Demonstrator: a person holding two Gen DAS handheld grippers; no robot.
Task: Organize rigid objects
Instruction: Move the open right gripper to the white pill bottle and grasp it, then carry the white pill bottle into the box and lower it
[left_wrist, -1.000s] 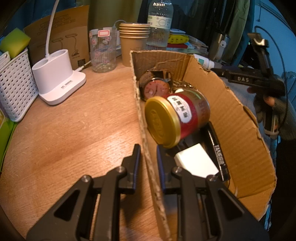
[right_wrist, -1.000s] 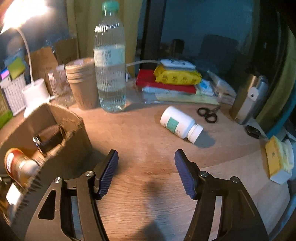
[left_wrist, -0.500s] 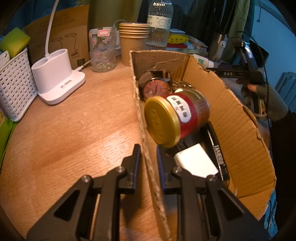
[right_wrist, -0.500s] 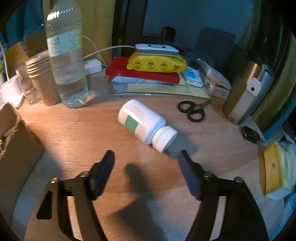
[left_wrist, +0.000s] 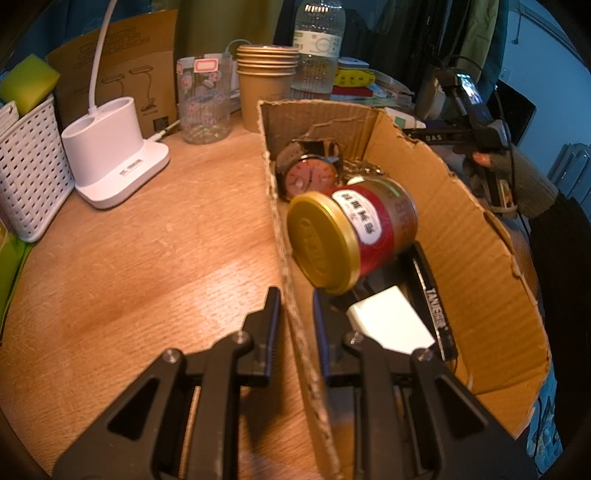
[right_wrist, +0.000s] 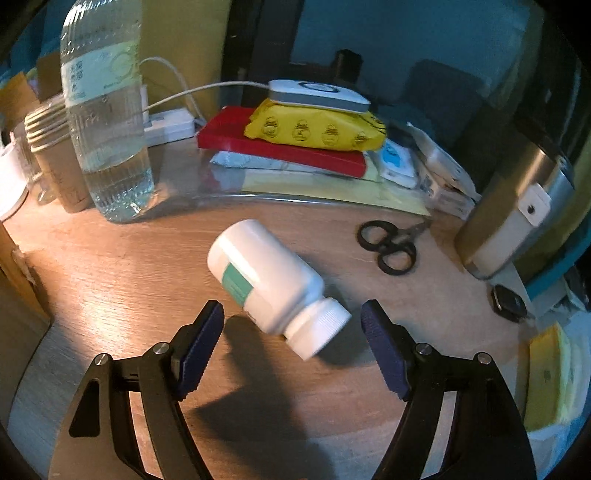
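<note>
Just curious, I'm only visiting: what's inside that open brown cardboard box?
The brown cardboard box holds a red gold-lidded jar lying on its side, a red-faced watch, a white block and a black bar. The jar hides whatever lies beneath it.

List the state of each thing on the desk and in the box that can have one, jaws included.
Left gripper: jaws shut on the cardboard box wall.
Right gripper: jaws open, nothing held.
Pill bottle: capped, lying down.
Jar: lidded, on its side in the box.
Scissors: closed, flat.
Water bottle: upright.
</note>
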